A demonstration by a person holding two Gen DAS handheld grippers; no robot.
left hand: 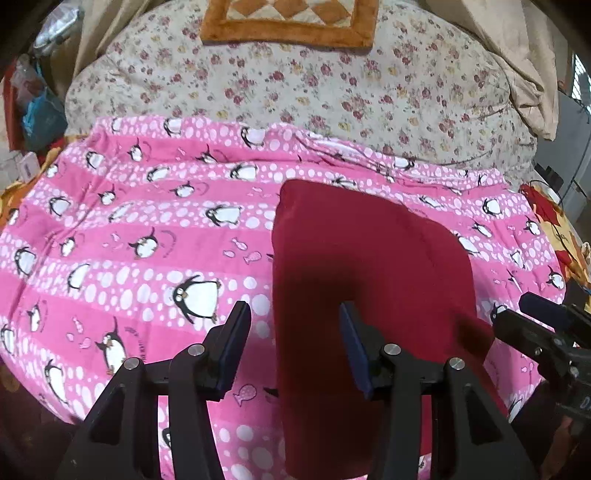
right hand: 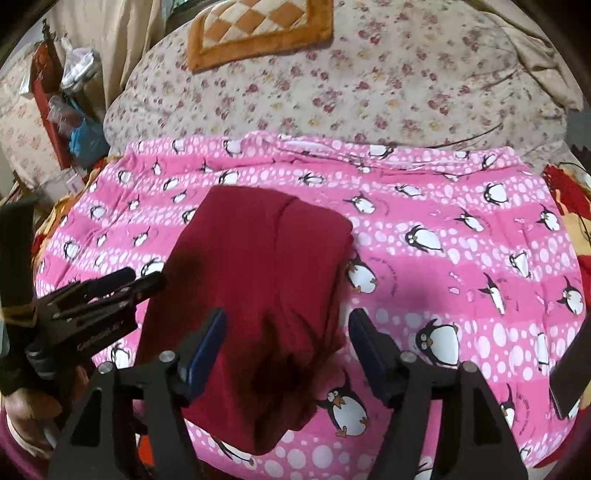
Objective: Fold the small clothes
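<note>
A dark red garment [left hand: 369,280] lies folded in a long strip on the pink penguin-print sheet [left hand: 147,229]. It also shows in the right wrist view [right hand: 258,277], with a fold line down its middle. My left gripper [left hand: 295,328] is open and empty, hovering over the garment's left edge near its near end. My right gripper [right hand: 286,332] is open and empty, straddling the garment's near right part just above it. The right gripper also shows at the right edge of the left wrist view [left hand: 517,312], and the left gripper at the left of the right wrist view [right hand: 144,280].
A floral quilt [left hand: 314,85] lies heaped behind the pink sheet, with an orange-bordered checked cushion [left hand: 291,22] on it. Bags and clutter [right hand: 74,122] stand on the far left beside the bed. A red and yellow blanket [left hand: 554,221] shows at the right edge.
</note>
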